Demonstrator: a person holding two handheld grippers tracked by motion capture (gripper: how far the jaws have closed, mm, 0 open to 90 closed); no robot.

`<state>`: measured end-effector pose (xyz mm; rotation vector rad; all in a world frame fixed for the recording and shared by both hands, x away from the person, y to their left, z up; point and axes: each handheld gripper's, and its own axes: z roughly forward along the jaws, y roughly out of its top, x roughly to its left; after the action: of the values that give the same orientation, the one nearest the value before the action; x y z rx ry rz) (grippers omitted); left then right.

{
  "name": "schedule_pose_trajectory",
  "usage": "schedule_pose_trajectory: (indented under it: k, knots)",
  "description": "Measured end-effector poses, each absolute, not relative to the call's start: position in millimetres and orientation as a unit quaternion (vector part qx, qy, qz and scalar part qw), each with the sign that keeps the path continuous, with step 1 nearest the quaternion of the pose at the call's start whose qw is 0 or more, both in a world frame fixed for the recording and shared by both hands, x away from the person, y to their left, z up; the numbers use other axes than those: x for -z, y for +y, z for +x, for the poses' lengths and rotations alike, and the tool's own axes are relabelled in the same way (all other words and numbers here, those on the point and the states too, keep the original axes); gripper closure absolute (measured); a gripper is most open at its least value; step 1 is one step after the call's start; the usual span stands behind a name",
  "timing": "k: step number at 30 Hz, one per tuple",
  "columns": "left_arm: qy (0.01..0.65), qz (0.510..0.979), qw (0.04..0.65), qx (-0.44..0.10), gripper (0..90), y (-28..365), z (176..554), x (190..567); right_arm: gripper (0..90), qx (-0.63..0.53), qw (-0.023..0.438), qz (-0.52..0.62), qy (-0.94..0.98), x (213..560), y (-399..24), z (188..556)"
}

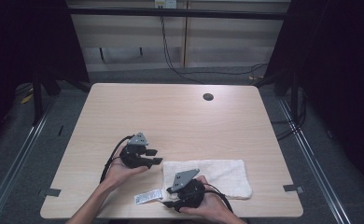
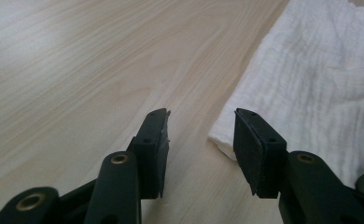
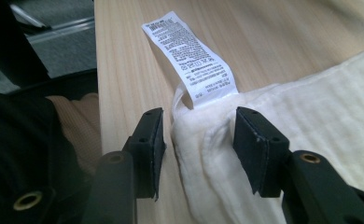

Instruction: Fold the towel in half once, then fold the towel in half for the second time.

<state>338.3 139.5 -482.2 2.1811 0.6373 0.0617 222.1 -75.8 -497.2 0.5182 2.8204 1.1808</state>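
The right gripper [image 3: 199,135] has its two black jaws parted, and the near corner of the white cloth [image 3: 311,130] bulges up between them. In the right gripper view there is a gap between each pad and the fabric, so nothing is pinched. A printed care label [image 3: 189,56] grows from that same corner and lies flat on the wood, pointing away from the jaws towards the table's edge.

The left gripper [image 2: 201,140] also stands with its jaws apart, bare tabletop between them. Its right-hand pad [image 2: 252,144] hangs just over another corner of the cloth [image 2: 320,79], without pressing on it as far as I can make out; the other pad is over plain wood.

Stepping back to the high view, the cloth [image 1: 222,175] lies as a folded rectangle near the front edge of the table [image 1: 171,107], right of centre. The left gripper [image 1: 153,156] sits just beside its far left corner, held in the person's left hand [image 1: 119,172]. The right gripper [image 1: 168,198] is at the near left corner, in the right hand [image 1: 208,203], with the label [image 1: 148,197] sticking out to the left along the table's front. A small dark round hole [image 1: 208,97] sits in the tabletop well apart, towards the back.
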Motion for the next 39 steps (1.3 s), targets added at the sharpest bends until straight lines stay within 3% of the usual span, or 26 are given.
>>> schedule_pose_trajectory:
  k: [3,7,12,34,39]
  knots:
    - [0.254,0.871,0.42,-0.018,53.9,135.3,339.5,485.5,58.2,-0.371,0.049,0.154,0.914,497.1,-73.8,218.2]
    - [0.257,0.87,0.422,-0.006,52.8,132.6,340.5,488.8,71.4,-0.378,0.05,0.163,0.91,498.0,-77.3,222.3]
    - [0.256,0.871,0.42,0.005,52.2,131.6,341.6,491.1,80.8,-0.379,0.047,0.177,0.907,498.0,-79.2,226.8]
    - [0.237,0.892,0.385,-0.012,56.3,112.0,335.8,498.8,83.8,-0.369,0.029,0.209,0.905,495.4,-74.7,230.0]
    - [0.224,0.895,0.386,-0.016,65.5,112.0,330.3,499.1,84.0,-0.369,0.027,0.208,0.905,495.4,-74.4,230.6]
